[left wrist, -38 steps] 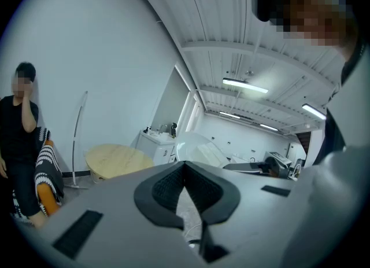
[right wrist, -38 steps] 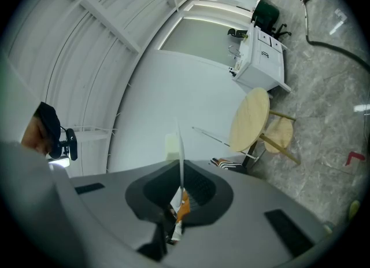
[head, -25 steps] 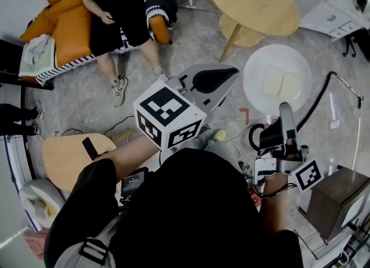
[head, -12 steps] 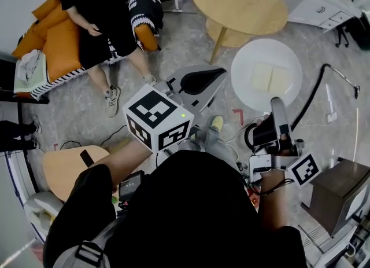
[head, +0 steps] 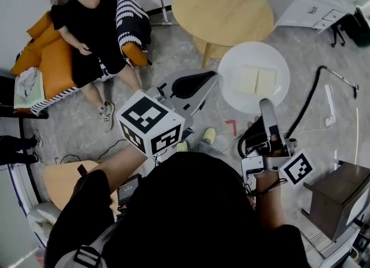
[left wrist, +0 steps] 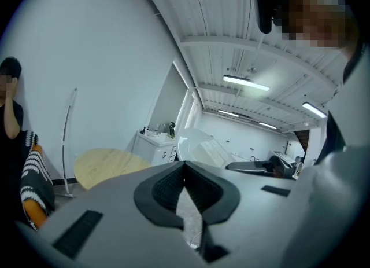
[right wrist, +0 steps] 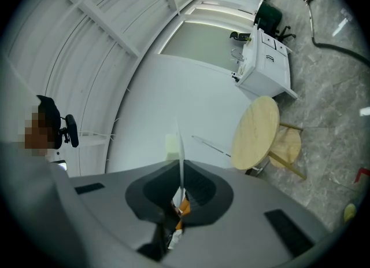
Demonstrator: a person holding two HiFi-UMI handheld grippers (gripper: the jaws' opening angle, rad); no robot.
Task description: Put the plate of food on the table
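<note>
One plate [head: 254,55] juts ahead, rim pinched in the right claw [head: 265,103].

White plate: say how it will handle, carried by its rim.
The white plate looks stiff, holding flat from one rim grip by the right gripper. Probably tip-prone, gripped off-centre. Its two pale slices lie loose and could slide.

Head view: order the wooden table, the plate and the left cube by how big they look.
1. Table: largest.
2. Plate and left cube: about alike, so I won't rank them. The cube is much nearer the camera, which makes it look bigger.
</note>
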